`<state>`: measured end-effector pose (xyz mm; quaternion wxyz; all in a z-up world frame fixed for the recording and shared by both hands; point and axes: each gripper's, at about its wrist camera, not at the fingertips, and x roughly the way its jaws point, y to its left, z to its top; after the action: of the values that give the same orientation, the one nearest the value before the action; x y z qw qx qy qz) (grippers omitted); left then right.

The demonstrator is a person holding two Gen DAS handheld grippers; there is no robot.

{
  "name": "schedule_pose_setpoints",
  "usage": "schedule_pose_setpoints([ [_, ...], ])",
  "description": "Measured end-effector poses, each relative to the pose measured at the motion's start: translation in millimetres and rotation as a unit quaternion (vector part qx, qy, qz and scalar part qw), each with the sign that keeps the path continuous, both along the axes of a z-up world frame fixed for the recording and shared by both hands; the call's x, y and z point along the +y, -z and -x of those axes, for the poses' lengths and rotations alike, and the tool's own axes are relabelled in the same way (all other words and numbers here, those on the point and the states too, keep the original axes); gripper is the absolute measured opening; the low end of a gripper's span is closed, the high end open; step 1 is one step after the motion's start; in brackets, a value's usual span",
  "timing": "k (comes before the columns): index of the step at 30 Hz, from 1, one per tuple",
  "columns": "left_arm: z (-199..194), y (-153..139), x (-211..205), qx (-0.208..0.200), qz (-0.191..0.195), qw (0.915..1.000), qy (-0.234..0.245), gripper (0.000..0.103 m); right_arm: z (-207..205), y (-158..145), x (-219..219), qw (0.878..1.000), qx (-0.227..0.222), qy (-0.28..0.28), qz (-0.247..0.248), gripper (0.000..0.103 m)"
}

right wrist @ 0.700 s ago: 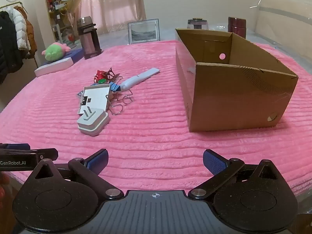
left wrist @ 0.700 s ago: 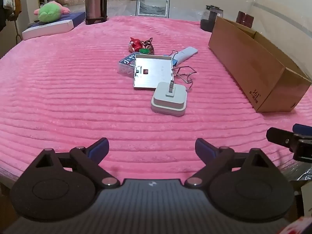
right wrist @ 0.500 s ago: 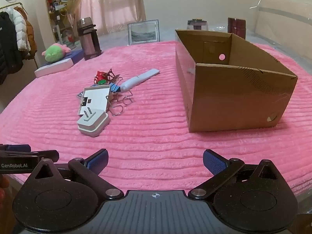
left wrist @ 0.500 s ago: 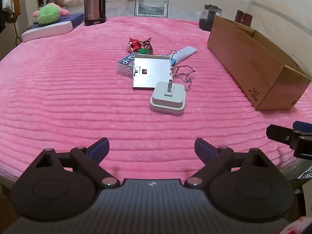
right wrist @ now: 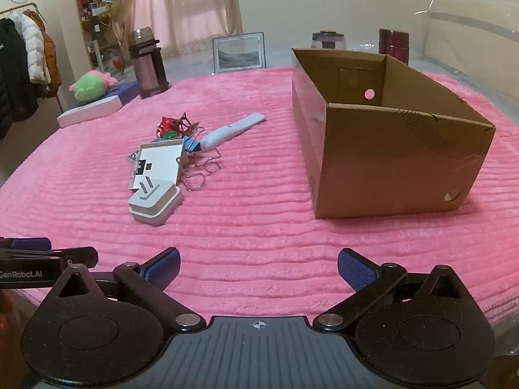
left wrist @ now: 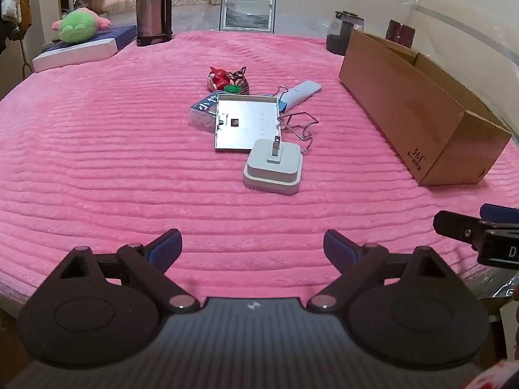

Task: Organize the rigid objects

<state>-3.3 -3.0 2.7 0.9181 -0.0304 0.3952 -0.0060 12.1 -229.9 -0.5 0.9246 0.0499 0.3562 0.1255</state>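
Observation:
A small pile lies mid-table on the pink cloth: a white plug adapter (left wrist: 273, 171) (right wrist: 155, 205) nearest me, a flat metal plate (left wrist: 245, 122) (right wrist: 158, 160) behind it, wire clips (left wrist: 300, 127) (right wrist: 198, 168), a pale blue pen-like tool (left wrist: 300, 93) (right wrist: 231, 131), a blue packet (left wrist: 204, 110) and small red and striped figurines (left wrist: 228, 79) (right wrist: 172, 125). An open cardboard box (left wrist: 418, 110) (right wrist: 389, 136) stands to the right. My left gripper (left wrist: 252, 248) and right gripper (right wrist: 258, 267) both hover open near the front edge, nothing between their fingers.
At the back stand a steel thermos (left wrist: 152, 8) (right wrist: 147, 61), a framed picture (left wrist: 248, 13) (right wrist: 239, 52), a dark jar (left wrist: 344, 34) and a maroon canister (right wrist: 393, 45). A plush toy (left wrist: 79, 26) rests on a white box at the back left. Coats hang at far left.
Both views have crept slightly forward toward the pile; the objects sit a little lower in frame. Nothing on the table has moved and both grippers stay open.

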Motion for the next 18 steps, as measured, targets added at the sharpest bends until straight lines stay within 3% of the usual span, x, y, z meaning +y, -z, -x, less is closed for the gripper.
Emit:
schedule_pose_setpoints([
  [18, 2.1, -0.7, -2.8, -0.001, 0.013, 0.9999, 0.006, 0.092, 0.8, 0.5, -2.2, 1.0, 0.001, 0.0, 0.004, 0.101],
])
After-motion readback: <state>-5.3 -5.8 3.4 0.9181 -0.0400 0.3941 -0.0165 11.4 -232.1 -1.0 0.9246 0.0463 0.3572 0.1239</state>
